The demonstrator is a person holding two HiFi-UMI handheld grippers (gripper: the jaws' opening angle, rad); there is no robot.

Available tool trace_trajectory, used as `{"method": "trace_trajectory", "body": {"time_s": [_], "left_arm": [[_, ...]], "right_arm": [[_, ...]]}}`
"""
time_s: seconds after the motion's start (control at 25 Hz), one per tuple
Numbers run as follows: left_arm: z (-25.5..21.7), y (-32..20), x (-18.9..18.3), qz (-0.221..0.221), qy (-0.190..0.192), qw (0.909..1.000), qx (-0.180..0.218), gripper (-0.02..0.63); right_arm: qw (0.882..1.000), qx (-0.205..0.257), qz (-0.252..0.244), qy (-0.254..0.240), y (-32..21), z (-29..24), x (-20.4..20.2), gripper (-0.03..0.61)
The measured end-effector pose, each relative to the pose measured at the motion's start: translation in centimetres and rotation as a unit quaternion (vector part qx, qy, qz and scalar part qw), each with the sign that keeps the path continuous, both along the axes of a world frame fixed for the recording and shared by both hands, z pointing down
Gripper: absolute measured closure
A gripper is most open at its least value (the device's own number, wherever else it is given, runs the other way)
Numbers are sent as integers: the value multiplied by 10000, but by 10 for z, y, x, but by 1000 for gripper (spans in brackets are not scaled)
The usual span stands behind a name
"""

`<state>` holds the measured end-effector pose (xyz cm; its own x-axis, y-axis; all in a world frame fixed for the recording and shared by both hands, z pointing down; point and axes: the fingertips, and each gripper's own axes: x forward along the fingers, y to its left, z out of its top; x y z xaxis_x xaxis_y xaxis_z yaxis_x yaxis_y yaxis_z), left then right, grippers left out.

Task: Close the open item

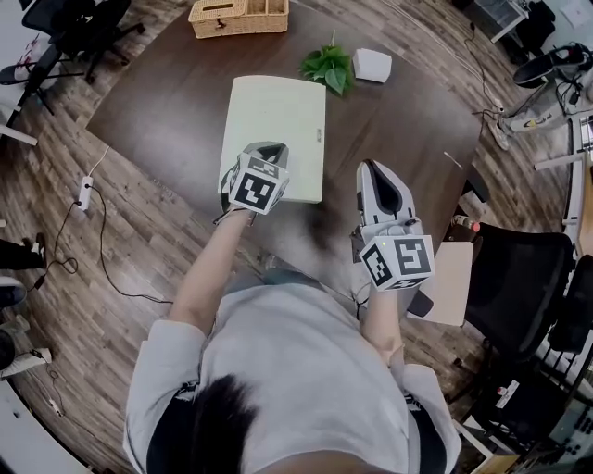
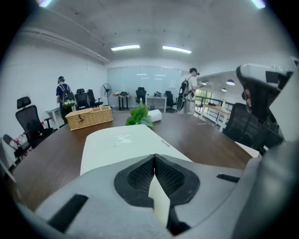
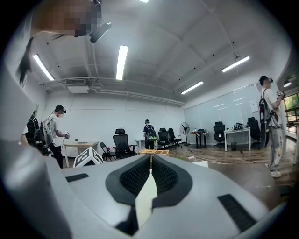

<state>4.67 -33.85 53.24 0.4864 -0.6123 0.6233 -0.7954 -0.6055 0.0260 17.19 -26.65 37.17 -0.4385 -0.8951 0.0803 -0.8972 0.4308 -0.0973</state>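
My left gripper (image 1: 267, 150) clenched empty, mid-frame over the white laptop (image 1: 276, 116), lid down, my right gripper (image 1: 374, 168) clenched empty, right of it.

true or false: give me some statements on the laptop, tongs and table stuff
The laptop lies shut on the table. True.
The left tongs are open. False: shut, nothing between them.
The wicker basket stands at the table's far edge. True.
The plant sits on the laptop. False: it stands on the table beyond it.
The right tongs grip the laptop. False: shut, empty, to its right.
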Motion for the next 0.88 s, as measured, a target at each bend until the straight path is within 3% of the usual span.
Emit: {"method": "trace_trajectory", "body": {"time_s": [0.12, 0.24, 0.88], "left_arm": [[-17, 11, -19, -347, 559, 9978, 118, 604], [-36, 25, -41, -607, 868, 9937, 359, 605], [-132, 107, -117, -987, 1083, 9739, 1732, 604]], "right_arm": [[9999, -1, -112, -6, 2, 0, -12, 565], [9997, -5, -232, 8, 7, 0, -27, 565], [9992, 167, -337, 148, 55, -20, -78, 565]]}}
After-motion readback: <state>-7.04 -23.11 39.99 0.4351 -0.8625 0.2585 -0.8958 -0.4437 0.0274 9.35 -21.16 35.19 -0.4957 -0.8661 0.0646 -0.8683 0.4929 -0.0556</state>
